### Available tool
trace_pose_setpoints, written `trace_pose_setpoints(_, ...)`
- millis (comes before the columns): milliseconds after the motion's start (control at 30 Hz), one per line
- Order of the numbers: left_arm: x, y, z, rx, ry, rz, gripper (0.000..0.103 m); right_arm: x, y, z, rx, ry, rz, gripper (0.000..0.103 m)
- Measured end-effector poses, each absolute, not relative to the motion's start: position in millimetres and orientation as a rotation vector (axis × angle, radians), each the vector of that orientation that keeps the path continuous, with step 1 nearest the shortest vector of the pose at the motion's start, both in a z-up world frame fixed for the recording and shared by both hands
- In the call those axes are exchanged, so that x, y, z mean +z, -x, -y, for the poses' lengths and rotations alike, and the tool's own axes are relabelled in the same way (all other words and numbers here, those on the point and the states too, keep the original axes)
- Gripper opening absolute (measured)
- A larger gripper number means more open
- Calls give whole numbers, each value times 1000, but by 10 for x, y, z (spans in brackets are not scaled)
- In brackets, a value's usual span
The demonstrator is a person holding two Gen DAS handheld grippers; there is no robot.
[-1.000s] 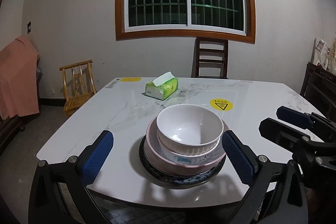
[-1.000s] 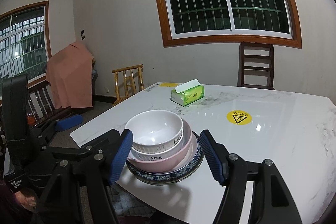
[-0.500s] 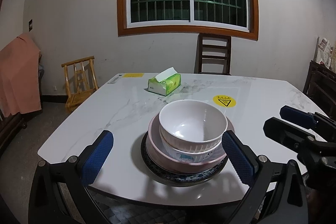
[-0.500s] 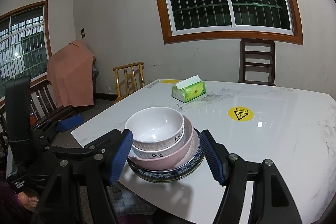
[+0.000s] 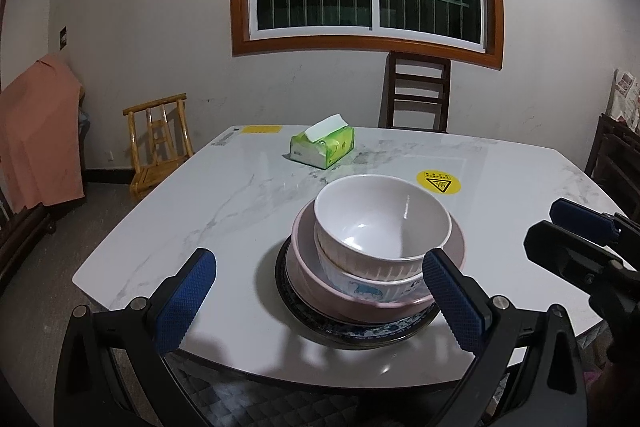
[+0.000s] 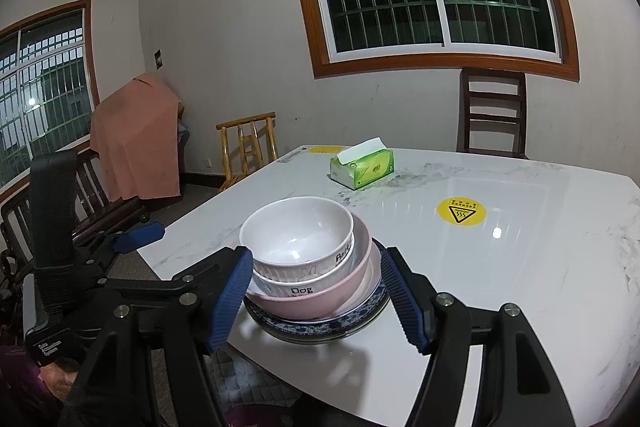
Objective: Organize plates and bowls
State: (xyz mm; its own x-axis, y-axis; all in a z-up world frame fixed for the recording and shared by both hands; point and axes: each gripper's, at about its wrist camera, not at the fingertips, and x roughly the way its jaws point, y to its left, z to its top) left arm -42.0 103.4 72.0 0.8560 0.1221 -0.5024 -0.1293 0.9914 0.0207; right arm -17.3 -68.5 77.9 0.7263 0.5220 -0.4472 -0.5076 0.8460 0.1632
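A stack stands near the front edge of the marble table (image 5: 240, 195): a dark blue patterned plate (image 5: 360, 335) (image 6: 320, 327), a pink bowl (image 5: 320, 287) (image 6: 344, 291), a printed white bowl (image 6: 304, 289), and a ribbed white bowl (image 5: 380, 227) (image 6: 298, 231) on top. My left gripper (image 5: 320, 301) is open wide, just short of the stack. My right gripper (image 6: 318, 291) is open too, its blue pads flanking the stack's near side without touching. Each gripper shows at the edge of the other's view: the right gripper (image 5: 576, 223), the left gripper (image 6: 140, 235).
A green tissue pack (image 5: 323, 145) (image 6: 362, 167) and a yellow warning sticker (image 5: 439, 182) lie farther back on the table. A dark wooden chair (image 5: 416, 91) stands behind the table. A bamboo chair (image 5: 158, 143) and a pink-draped piece (image 5: 36, 131) stand at the left.
The stack sits slightly higher and more to the right in the left wrist view. Both grippers stay open and the dishes have not moved.
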Motion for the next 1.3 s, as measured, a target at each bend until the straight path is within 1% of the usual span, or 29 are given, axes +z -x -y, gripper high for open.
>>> trace_pose_setpoints(1300,619,361,-1124,158,23,-579,103,697,109,683,586,-48,-552,68)
